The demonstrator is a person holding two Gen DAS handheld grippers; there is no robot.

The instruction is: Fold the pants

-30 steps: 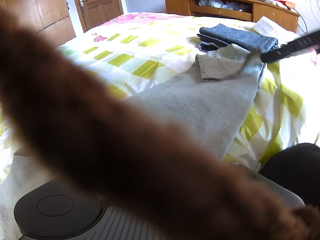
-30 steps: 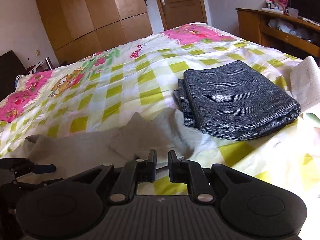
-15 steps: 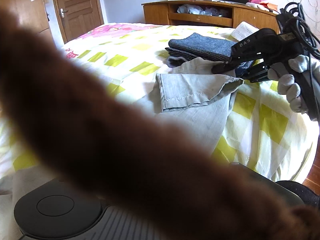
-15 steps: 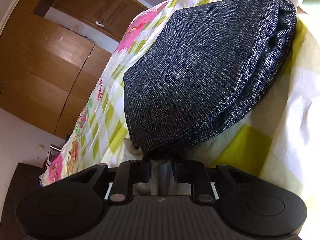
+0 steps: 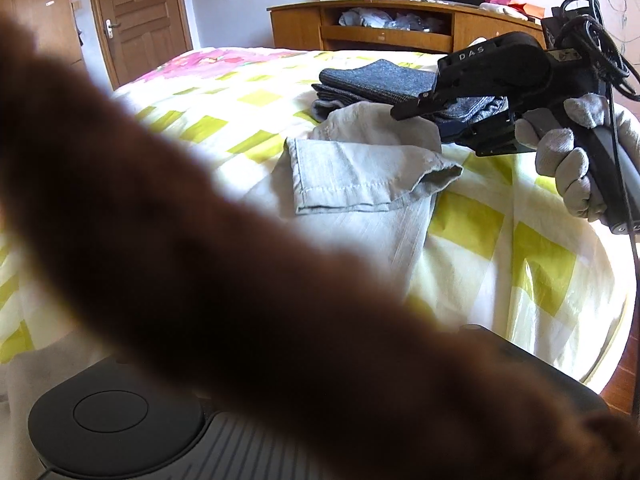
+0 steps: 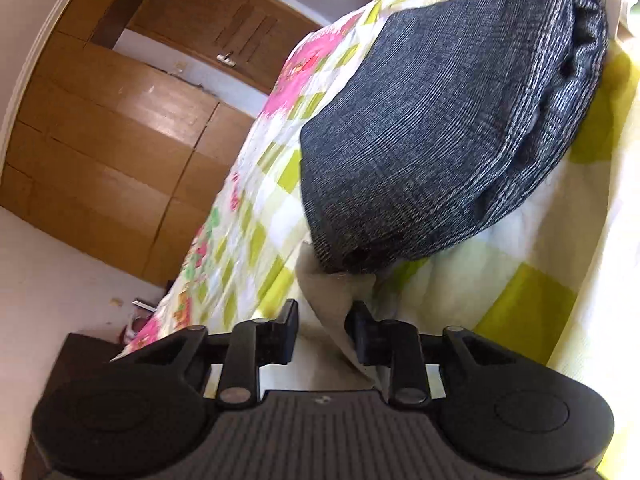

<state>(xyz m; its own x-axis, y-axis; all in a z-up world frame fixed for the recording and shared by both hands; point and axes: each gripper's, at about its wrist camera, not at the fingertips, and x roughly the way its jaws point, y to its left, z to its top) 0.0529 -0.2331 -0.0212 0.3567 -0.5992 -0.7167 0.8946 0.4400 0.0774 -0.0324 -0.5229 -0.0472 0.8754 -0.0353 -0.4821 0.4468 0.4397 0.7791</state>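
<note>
Left wrist view is half covered by a blurred brown shape [image 5: 240, 280] running from the upper left to the lower right of the frame; it hides the fingers of the left gripper, so I cannot tell whether that gripper is open or closed, and only its dark body [image 5: 116, 432] shows at lower left. Above the blur, at centre frame, the pants [image 5: 360, 176] lie on the bed [image 5: 500, 240], pale grey, with one hemmed leg end folded back over the rest. Just behind them, toward upper centre, sits a folded dark cloth [image 5: 376, 80]. At the right of the frame a gloved hand [image 5: 572, 168] holds the right gripper [image 5: 404, 112], its tip just over the far edge of the pants, beside the dark cloth.

Right wrist view is tilted. The right gripper [image 6: 322, 332] at lower centre has its fingers [image 6: 286, 330] spread apart, with a fold of the pants [image 6: 332, 300] lying in the gap; whether they touch the fabric is unclear. The dark cloth [image 6: 440, 128] fills the upper right, its near corner resting on that fold. A wooden wardrobe [image 6: 120, 140] fills the upper left.
</note>
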